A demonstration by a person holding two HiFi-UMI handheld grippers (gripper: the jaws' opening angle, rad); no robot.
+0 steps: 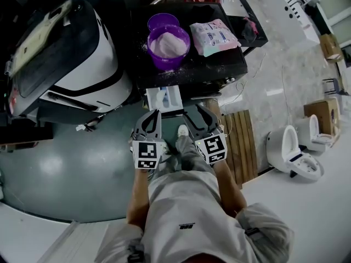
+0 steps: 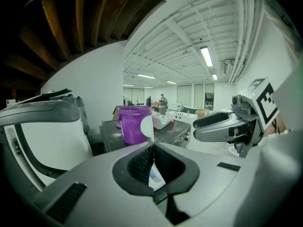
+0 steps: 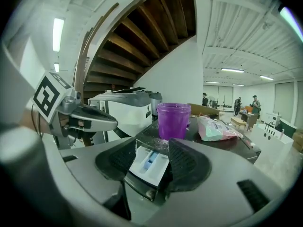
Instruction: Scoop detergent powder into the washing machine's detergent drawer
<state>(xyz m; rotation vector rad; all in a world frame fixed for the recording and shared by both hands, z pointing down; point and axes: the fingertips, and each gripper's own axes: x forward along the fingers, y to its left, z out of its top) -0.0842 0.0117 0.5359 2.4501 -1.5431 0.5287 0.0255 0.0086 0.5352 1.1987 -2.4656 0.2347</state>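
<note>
The white detergent drawer (image 1: 164, 98) with a blue insert stands pulled out of the dark washing machine (image 1: 219, 64). On the machine's top sit a purple tub (image 1: 168, 45) full of pale powder and a pink detergent bag (image 1: 214, 36). My left gripper (image 1: 156, 114) is just short of the drawer, shut on a thin white scoop (image 2: 146, 126) that sticks up past its tips. The purple tub (image 2: 133, 123) shows beyond it. My right gripper (image 1: 198, 113) is open beside it. The drawer (image 3: 149, 164) shows between its jaws, with the tub (image 3: 173, 120) and the bag (image 3: 218, 128) behind.
A purple lid (image 1: 163, 22) lies behind the tub. A large white and black appliance (image 1: 71, 53) stands to the left. A wooden slatted board (image 1: 241, 144) lies on the floor to the right, with white toilets (image 1: 296, 152) beyond it.
</note>
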